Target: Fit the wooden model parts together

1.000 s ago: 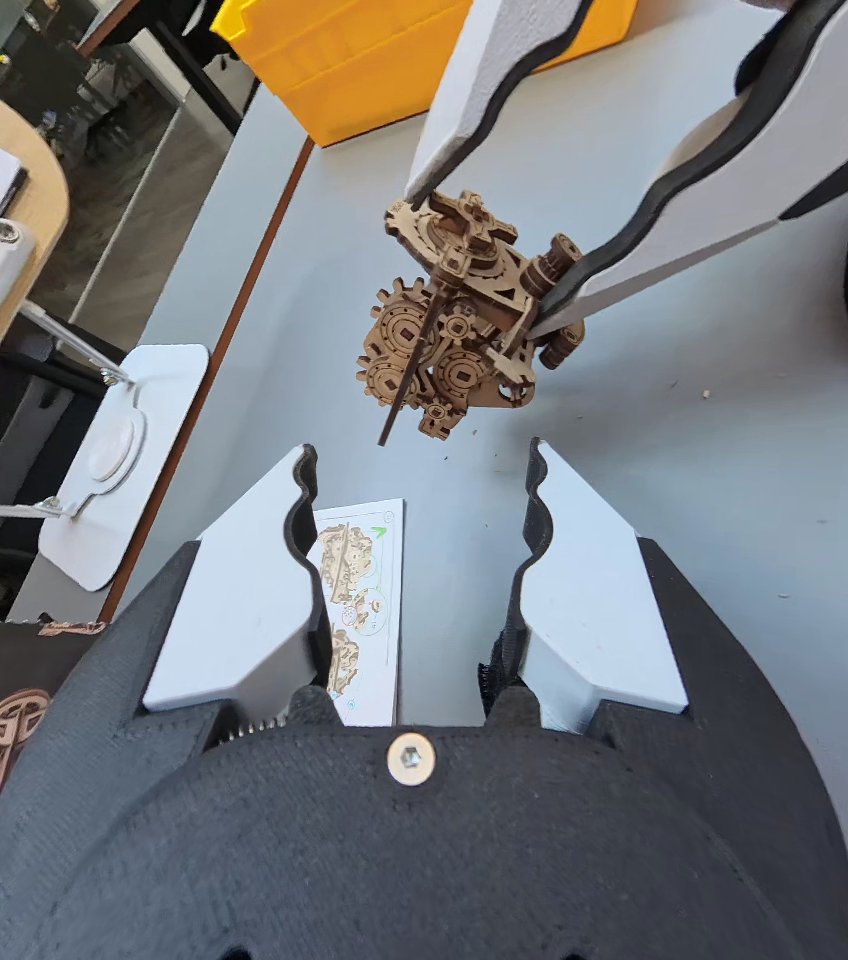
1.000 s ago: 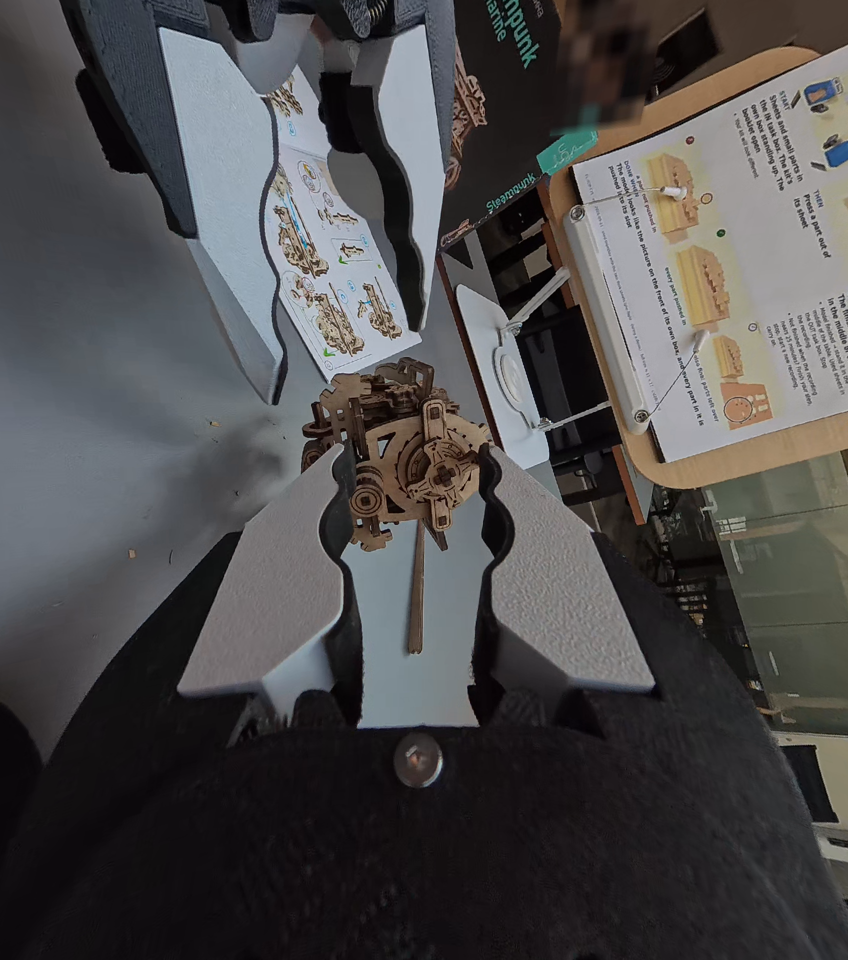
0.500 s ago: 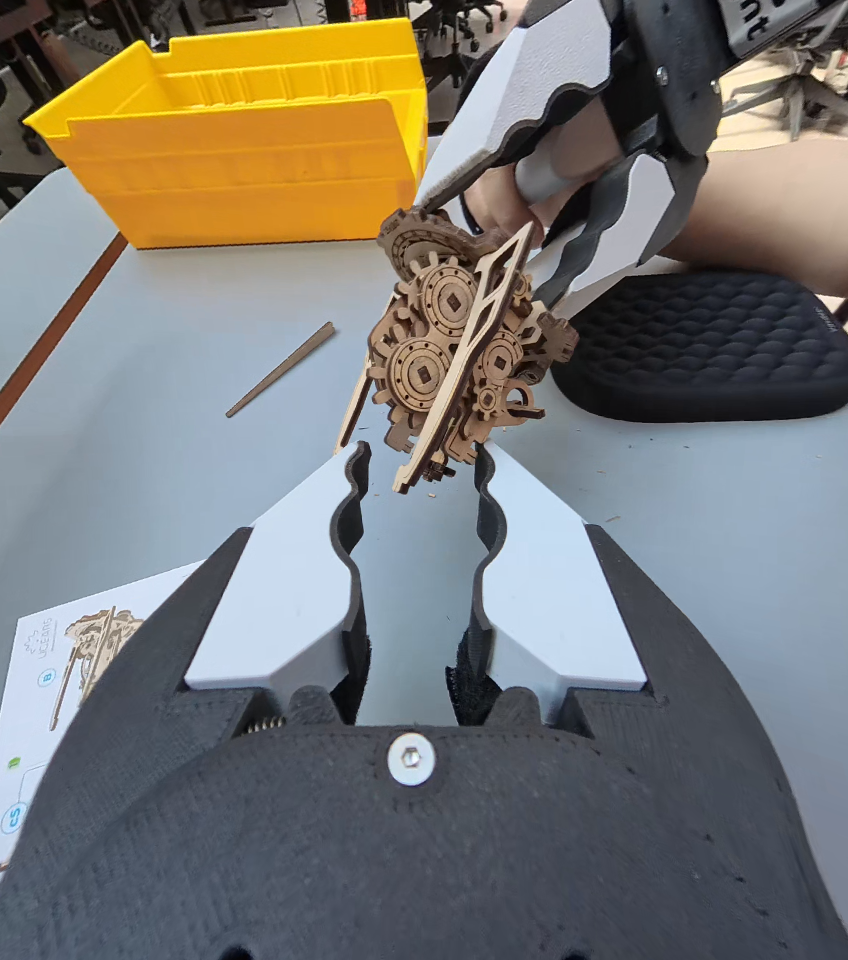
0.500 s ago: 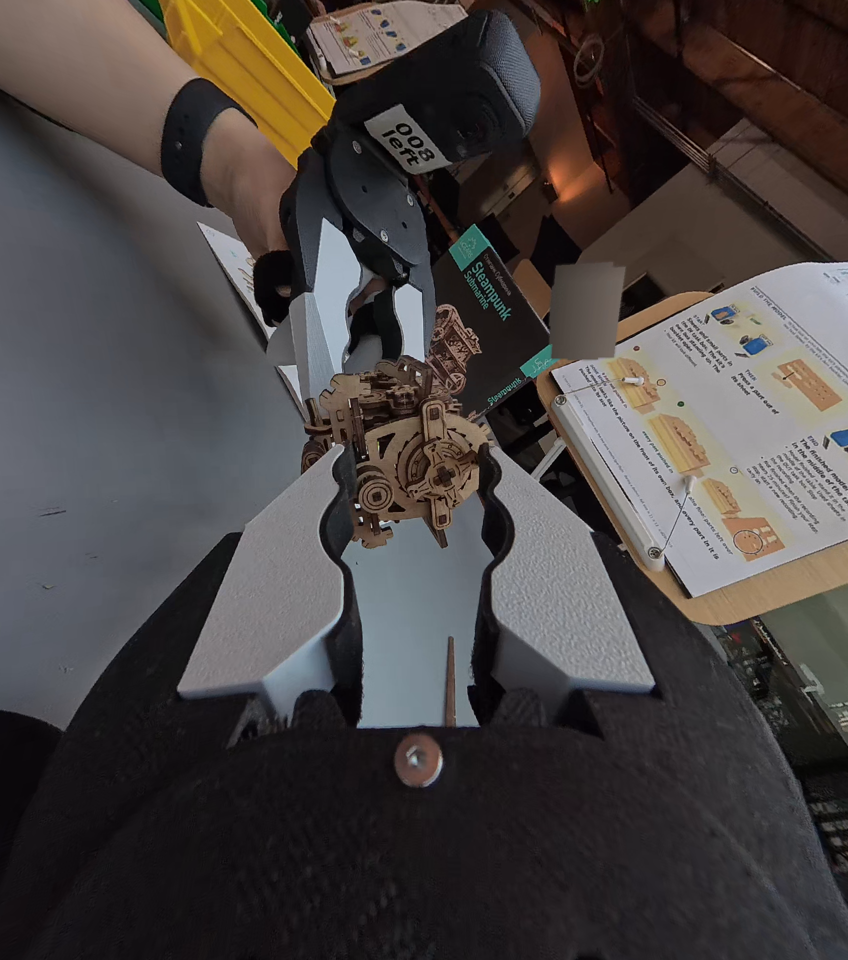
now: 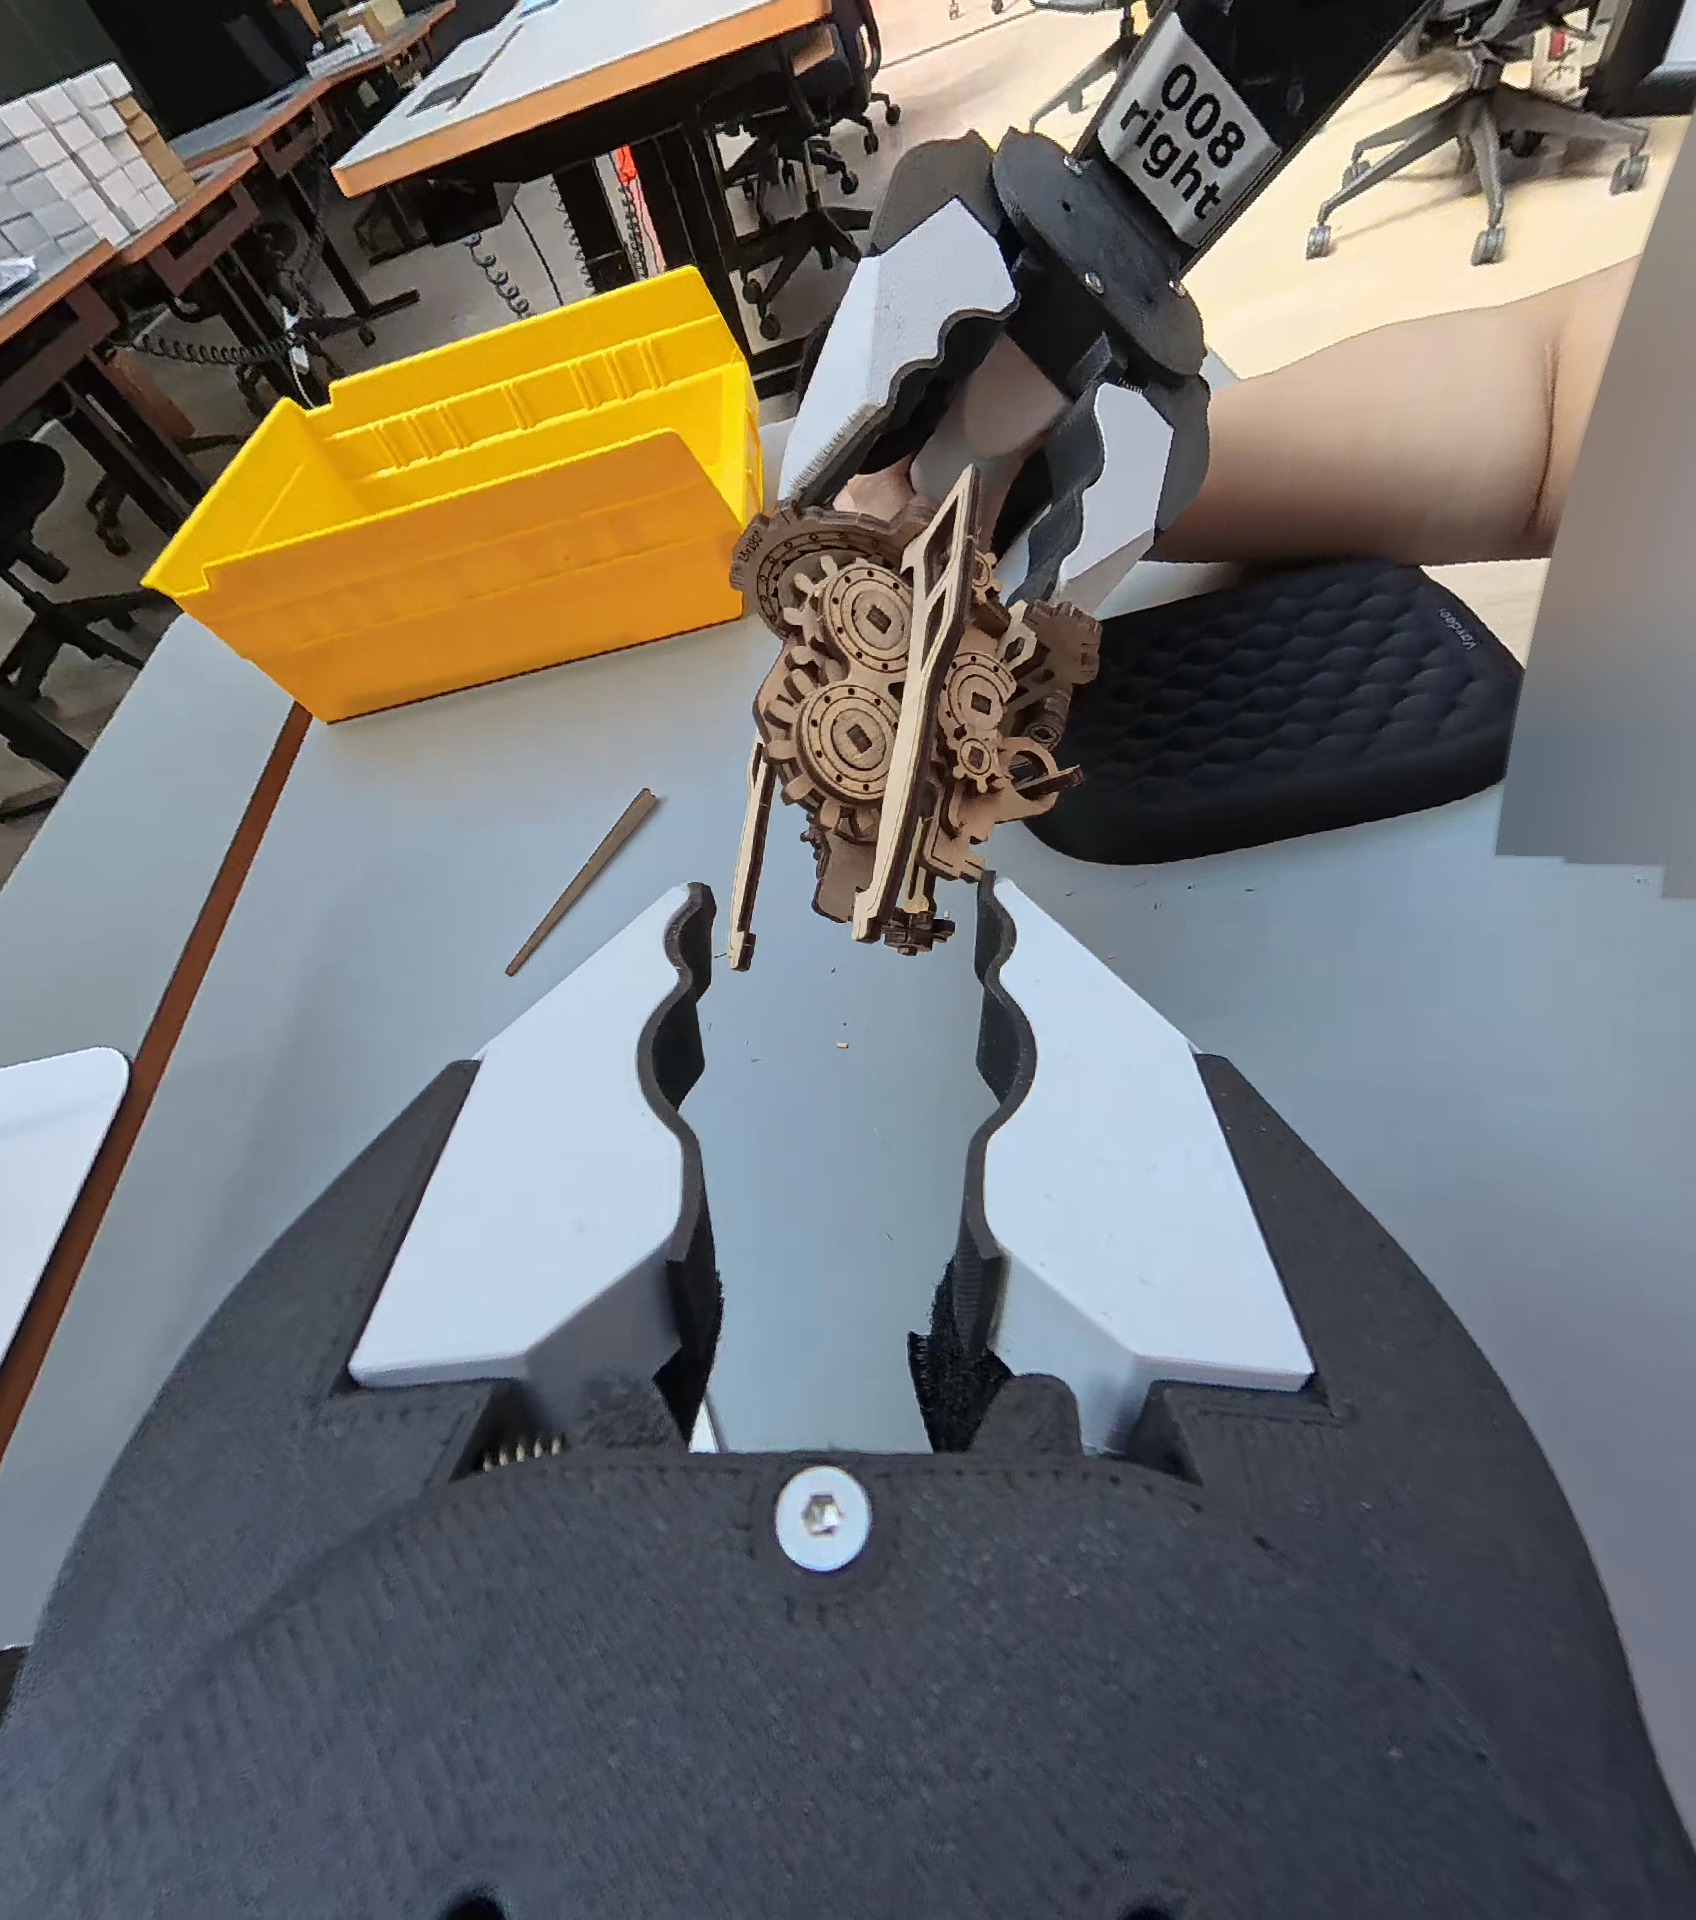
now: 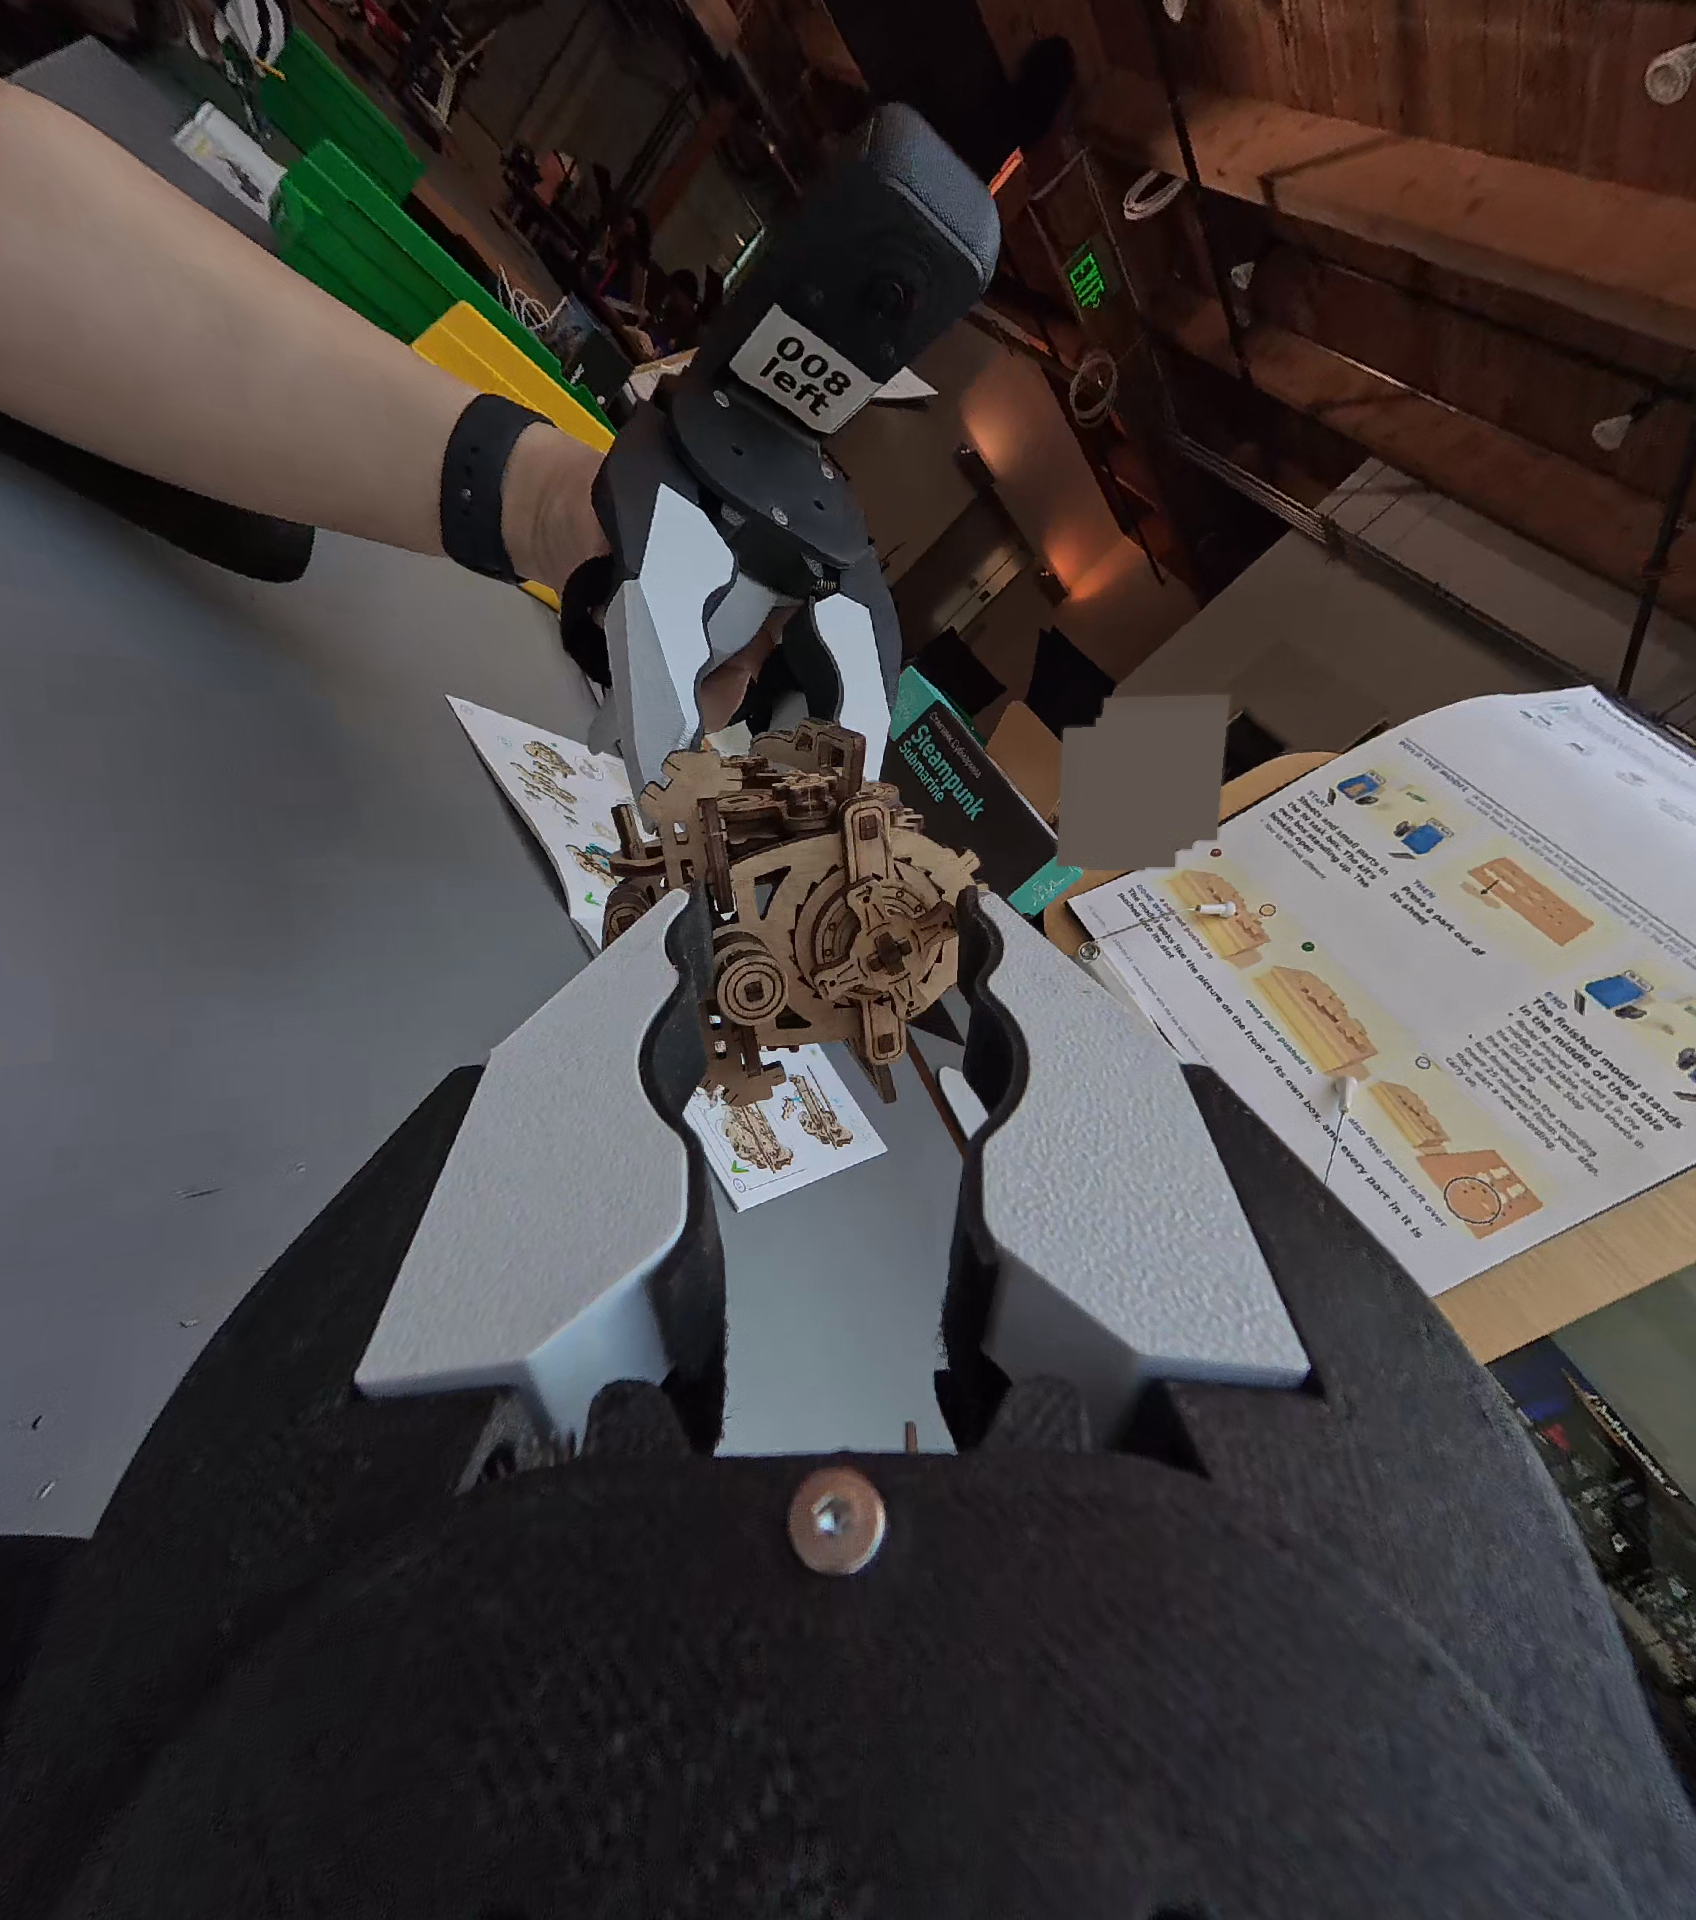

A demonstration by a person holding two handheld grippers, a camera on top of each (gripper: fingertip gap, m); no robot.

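Gripping a wooden gear model (image 6: 802,925) between its two fingertips, our right gripper (image 6: 828,935) holds it in the air above the grey table (image 5: 470,790). Facing the model, our left gripper (image 5: 839,914) is spread with nothing in it, its tips just beside the model's lower end, though we cannot tell whether they touch it. Left of the model lies a loose wooden stick (image 5: 582,881) on the table, with a yellow bin (image 5: 470,540) beyond that.

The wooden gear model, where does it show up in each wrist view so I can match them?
Left wrist view: wooden gear model above centre, held by the right claw.
Right wrist view: model at centre, between that claw's fingertips.
Shared landmark: the grey table.
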